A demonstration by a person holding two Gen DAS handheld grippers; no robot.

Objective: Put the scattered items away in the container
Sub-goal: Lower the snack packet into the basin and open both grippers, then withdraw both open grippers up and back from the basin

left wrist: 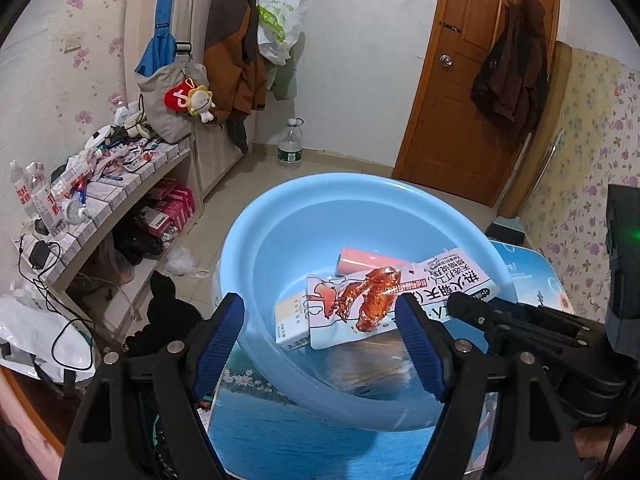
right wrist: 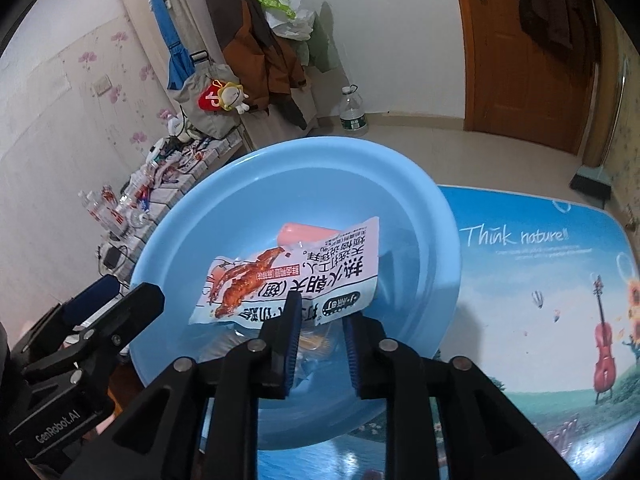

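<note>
A round, smooth pale-blue plastic basin (right wrist: pixel 432 216) sits on a glossy printed tabletop (right wrist: pixel 540 280). Inside lie a flat, crinkled white foil snack pouch (right wrist: pixel 296 276), a pink cylinder (left wrist: pixel 368 262) and a small white carton (left wrist: pixel 290 320). The left gripper (left wrist: pixel 320 340) gapes wide and empty. The right gripper (right wrist: pixel 320 344) stands narrowly parted, its ribbed blue pads (right wrist: pixel 294 340) free of the pouch's edge.

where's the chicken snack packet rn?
In both wrist views the snack packet lies inside the blue basin, on top of a pink tube and a small box, just ahead of the right gripper.
</note>
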